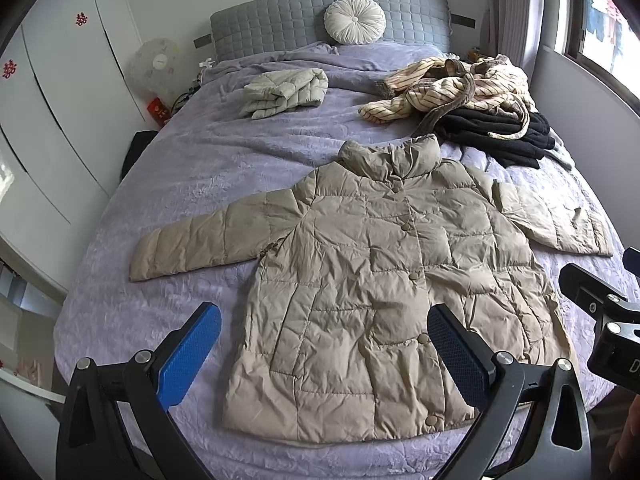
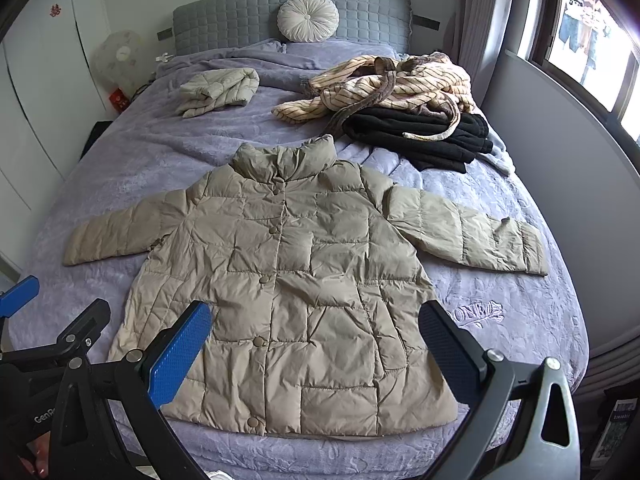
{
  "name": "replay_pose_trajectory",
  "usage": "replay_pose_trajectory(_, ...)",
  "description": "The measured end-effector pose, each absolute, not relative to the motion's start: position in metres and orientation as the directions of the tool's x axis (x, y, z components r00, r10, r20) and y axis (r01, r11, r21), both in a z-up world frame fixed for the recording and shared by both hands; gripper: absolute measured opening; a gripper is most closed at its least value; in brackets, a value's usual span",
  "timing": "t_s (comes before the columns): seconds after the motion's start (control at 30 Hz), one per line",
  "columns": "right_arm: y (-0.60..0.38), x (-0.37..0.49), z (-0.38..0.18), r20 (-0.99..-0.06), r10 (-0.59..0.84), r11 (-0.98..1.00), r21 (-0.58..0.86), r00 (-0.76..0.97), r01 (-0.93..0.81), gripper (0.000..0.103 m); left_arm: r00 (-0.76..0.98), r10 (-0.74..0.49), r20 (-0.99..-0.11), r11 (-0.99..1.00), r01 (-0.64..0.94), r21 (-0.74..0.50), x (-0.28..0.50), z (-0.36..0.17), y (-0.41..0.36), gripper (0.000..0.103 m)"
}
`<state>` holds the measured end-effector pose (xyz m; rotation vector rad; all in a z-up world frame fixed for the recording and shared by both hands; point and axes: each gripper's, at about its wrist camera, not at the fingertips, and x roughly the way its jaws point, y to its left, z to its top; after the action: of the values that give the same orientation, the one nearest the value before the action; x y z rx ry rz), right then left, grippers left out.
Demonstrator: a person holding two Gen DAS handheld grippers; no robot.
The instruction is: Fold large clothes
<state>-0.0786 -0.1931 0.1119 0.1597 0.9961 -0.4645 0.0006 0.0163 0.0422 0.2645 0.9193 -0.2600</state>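
- Bed [image 1: 192, 152] with lavender cover fills the left wrist view; beige puffer jacket [image 1: 360, 280] lies flat on it, front up, buttoned, collar toward the grey headboard [image 1: 280, 20], both sleeves spread out sideways.
- Left gripper [image 1: 324, 356] hovers over the jacket's hem end, fingers [image 1: 188, 360] spread wide, nothing between them; blue pad on one, dark pad on the other.
- Part of the right gripper [image 1: 604, 320] shows at the right edge, beside the jacket's lower side; from this view I cannot tell how its fingers stand.
- Farther up the bed: small pale folded puffer [image 1: 284, 92], well apart from the jacket; striped cream garment [image 1: 452, 88] heaped on a black folded garment [image 1: 492, 132], near the jacket's collar.
- Round white cushion [image 1: 355, 15] leans against the headboard; white fan [image 1: 156, 64] stands beside the bed.
- Right wrist view: same jacket [image 2: 304, 292] flat on the bed [image 2: 520, 320], hem nearest the camera, one sleeve reaching toward the window side.
- Right gripper [image 2: 316, 356] above the hem, fingers [image 2: 178, 356] wide apart and empty.
- Left gripper [image 2: 40, 320] partly visible at the left edge, off the jacket's side.
- Striped garment [image 2: 400, 84], black garment [image 2: 420, 136], pale puffer [image 2: 220, 88] and cushion [image 2: 308, 12] sit at the far end.
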Motion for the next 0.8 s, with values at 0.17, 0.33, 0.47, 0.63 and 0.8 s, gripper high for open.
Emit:
replay_pose_trajectory(0.17, -0.1945, -0.0783, 0.1116, -0.837, -0.302, 0.892, -0.08, 0.455, 0.446, 0.103, 0.579, -0.108, -0.808, 0.937, 0.331, 0.112, 0.0011, 0.0425, 0.0163, 0.103)
replay_pose_trajectory(0.33, -0.194, -0.0787, 0.1118, -0.837, -0.302, 0.892, -0.079, 0.455, 0.446, 0.103, 0.579, -0.108, -0.808, 0.937, 0.331, 0.112, 0.0015, 0.043, 0.0165, 0.103)
replay_pose_trajectory(0.47, -0.1936, -0.079, 0.112, -0.838, -0.302, 0.892, -0.079, 0.455, 0.446, 0.103, 0.578, -0.109, -0.809, 0.936, 0.333, 0.112, 0.002, 0.0432, 0.0166, 0.103)
replay_pose_trajectory(0.63, -0.1941, -0.0788, 0.1122, -0.838, -0.302, 0.891, -0.079, 0.454, 0.447, 0.103, 0.578, -0.109, -0.809, 0.936, 0.333, 0.112, 0.0022, 0.0436, 0.0165, 0.103)
replay_pose_trajectory(0.8, -0.1935, -0.0794, 0.1126, -0.838, -0.301, 0.892, -0.078, 0.455, 0.446, 0.103, 0.578, -0.109, -0.809, 0.936, 0.333, 0.112, 0.0024, 0.0439, 0.0173, 0.103)
